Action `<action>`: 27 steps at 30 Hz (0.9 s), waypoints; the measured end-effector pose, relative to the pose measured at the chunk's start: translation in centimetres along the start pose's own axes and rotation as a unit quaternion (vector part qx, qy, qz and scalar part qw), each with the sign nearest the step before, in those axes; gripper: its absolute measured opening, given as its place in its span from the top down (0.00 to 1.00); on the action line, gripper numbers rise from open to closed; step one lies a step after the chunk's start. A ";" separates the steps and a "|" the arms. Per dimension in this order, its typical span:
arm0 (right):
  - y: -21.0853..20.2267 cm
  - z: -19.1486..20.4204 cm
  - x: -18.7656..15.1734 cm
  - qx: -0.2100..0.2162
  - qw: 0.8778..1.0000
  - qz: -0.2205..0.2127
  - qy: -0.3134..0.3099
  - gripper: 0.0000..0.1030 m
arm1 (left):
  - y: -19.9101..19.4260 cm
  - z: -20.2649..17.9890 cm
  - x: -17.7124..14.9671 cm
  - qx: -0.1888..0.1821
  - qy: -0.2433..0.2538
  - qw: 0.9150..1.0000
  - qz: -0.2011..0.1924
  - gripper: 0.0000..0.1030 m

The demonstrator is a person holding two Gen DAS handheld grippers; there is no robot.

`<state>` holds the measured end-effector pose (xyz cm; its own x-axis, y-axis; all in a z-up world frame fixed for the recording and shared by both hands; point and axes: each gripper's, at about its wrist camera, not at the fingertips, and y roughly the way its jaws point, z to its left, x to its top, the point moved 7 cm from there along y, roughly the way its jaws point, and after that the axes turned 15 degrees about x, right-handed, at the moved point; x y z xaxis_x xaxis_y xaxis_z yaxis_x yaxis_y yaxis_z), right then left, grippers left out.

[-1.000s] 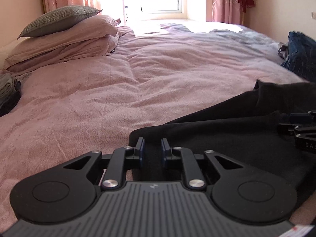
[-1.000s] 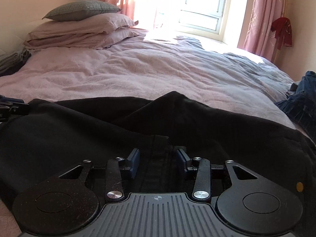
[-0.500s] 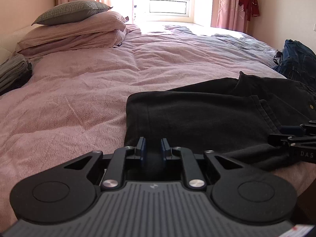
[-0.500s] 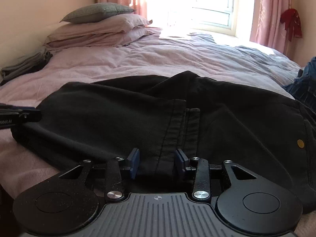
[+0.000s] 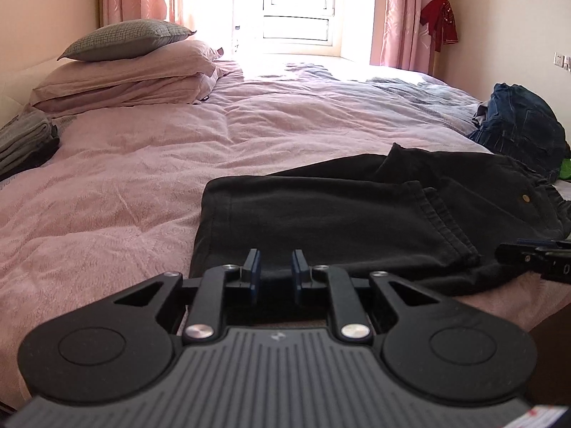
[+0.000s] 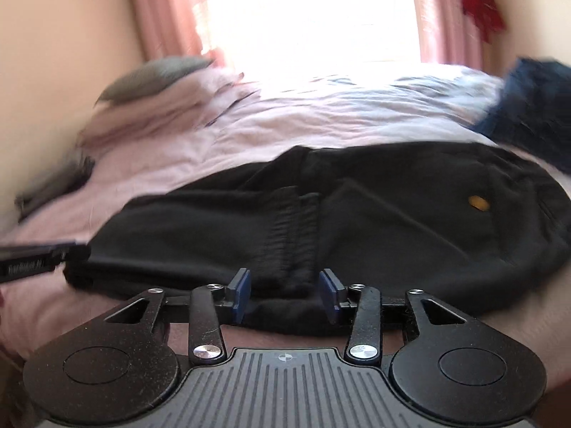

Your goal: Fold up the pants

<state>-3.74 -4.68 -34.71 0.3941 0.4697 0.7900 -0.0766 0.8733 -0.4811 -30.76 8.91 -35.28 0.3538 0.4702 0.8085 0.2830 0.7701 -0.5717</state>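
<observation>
The left gripper (image 5: 274,273), at lower centre, stands narrowly parted, seemingly empty at the cloth's near edge. The black pants (image 5: 321,214) lie folded on the pink bed (image 5: 125,185), centre-right: soft, limp, fairly heavy; grip hems or fold corners. The right gripper (image 6: 283,294) is opening, cloth between its jaws.

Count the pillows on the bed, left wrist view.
3, stacked at the far left of the bed: grey pillow on top, pink pillow under it, another pink pillow at the bottom. More may be hidden beneath.
</observation>
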 end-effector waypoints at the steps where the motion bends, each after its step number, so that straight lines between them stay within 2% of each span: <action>1: -1.2 -1.5 -0.1 -0.007 1.000 -0.014 0.027 0.56 | -0.3 -0.2 -0.1 -0.001 0.001 1.000 0.001 0.86; 3: -3.7 -4.8 -0.2 -0.023 0.995 -0.045 0.089 0.55 | -0.7 -0.6 -0.3 -0.007 0.001 1.000 0.005 0.86; 5: -6.3 -8.6 -0.6 -0.034 0.983 -0.083 0.159 0.54 | -0.6 -1.0 -0.4 -0.008 0.003 1.000 0.012 0.87; 10: -10.9 -16.3 -1.0 -0.011 0.933 -0.182 0.311 0.55 | -0.1 -2.3 -0.2 -0.009 0.006 1.000 0.019 0.87; 12: -11.4 -18.0 -1.0 0.005 0.917 -0.200 0.345 0.55 | 0.0 -2.7 0.0 -0.012 0.003 1.000 0.022 0.87; 14: -11.3 -19.1 -0.7 0.013 0.907 -0.212 0.365 0.55 | 0.3 -3.0 0.2 -0.012 0.005 1.000 0.025 0.87; 17: -10.7 -20.3 -0.3 0.013 0.907 -0.209 0.364 0.58 | 0.8 -3.3 0.2 -0.002 0.015 1.000 0.027 0.86; 18: -10.3 -20.6 -0.1 0.006 0.910 -0.207 0.360 0.68 | 0.9 -3.4 0.2 0.000 0.016 0.999 0.028 0.86; 19: -10.1 -20.7 0.1 0.001 0.914 -0.202 0.352 0.96 | 1.1 -3.4 0.2 0.002 0.016 0.999 0.029 0.86; 20: -10.2 -20.5 0.5 -0.006 0.921 -0.199 0.335 0.96 | 1.4 -3.4 0.2 0.005 0.016 0.999 0.031 0.86; 22: -11.1 -18.9 2.3 0.004 0.937 -0.227 0.265 0.96 | 1.7 -3.5 0.2 0.008 0.019 0.999 0.031 0.86; 24: -12.1 -17.8 2.9 0.043 0.934 -0.266 0.232 0.96 | 1.9 -3.5 0.1 0.008 0.024 0.999 0.029 0.86; 25: -11.9 -18.1 2.6 0.033 0.937 -0.258 0.235 0.97 | 2.1 -3.5 0.0 0.009 0.027 0.999 0.031 0.86; 26: -11.1 -19.1 1.8 0.007 0.940 -0.229 0.251 0.96 | 2.3 -3.6 -0.1 0.009 0.027 0.999 0.033 0.86; 27: -10.1 -20.4 0.5 -0.014 0.939 -0.190 0.287 0.96 | 2.5 -3.6 -0.2 0.008 0.027 0.999 0.034 0.86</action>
<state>15.96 -15.88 -37.19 0.8172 -0.0290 0.5756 0.1900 0.9565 -0.2216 -26.89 9.19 -37.33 0.4191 0.4985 0.7589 0.2426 0.7439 -0.6226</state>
